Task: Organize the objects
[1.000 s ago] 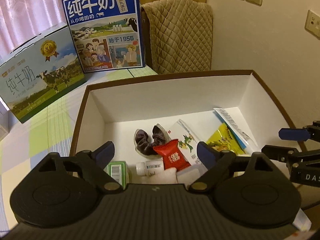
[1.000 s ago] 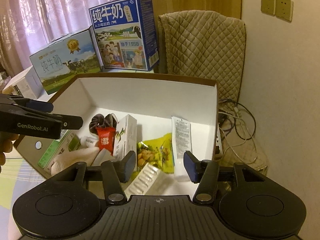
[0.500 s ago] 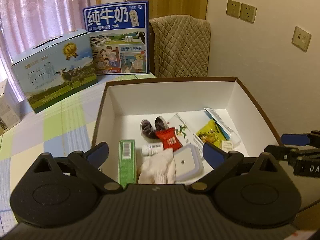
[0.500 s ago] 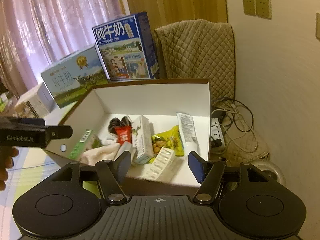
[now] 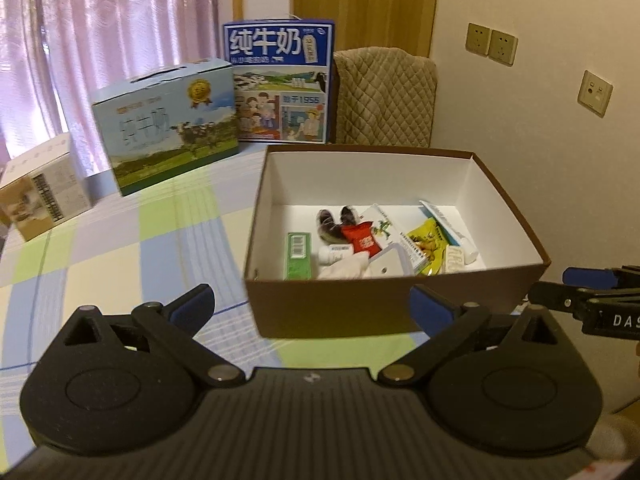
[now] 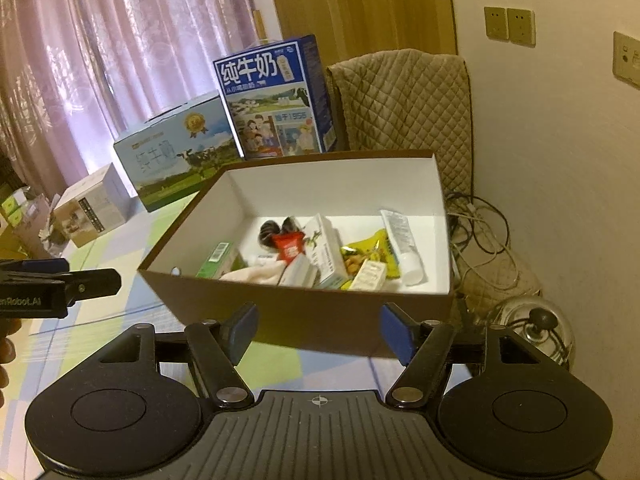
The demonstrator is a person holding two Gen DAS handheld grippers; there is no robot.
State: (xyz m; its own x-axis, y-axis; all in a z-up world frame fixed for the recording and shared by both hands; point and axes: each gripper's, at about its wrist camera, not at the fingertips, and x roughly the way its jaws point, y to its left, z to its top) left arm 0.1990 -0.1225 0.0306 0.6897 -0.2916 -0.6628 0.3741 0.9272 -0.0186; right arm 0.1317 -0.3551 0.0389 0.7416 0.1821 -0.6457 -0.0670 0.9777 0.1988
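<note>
Brown box (image 5: 372, 308), contents piled inside, set at the checked table's (image 5: 120, 248) right edge; bare cloth seen leftward. Left gripper (image 5: 310, 304) and right gripper (image 6: 316, 330): fingers spread wide, nothing held.

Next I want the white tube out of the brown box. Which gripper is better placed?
Probably the right gripper. The white tube lies along the brown box's right wall, on that gripper's side. The left gripper faces the green carton end. Both are open and empty.
</note>
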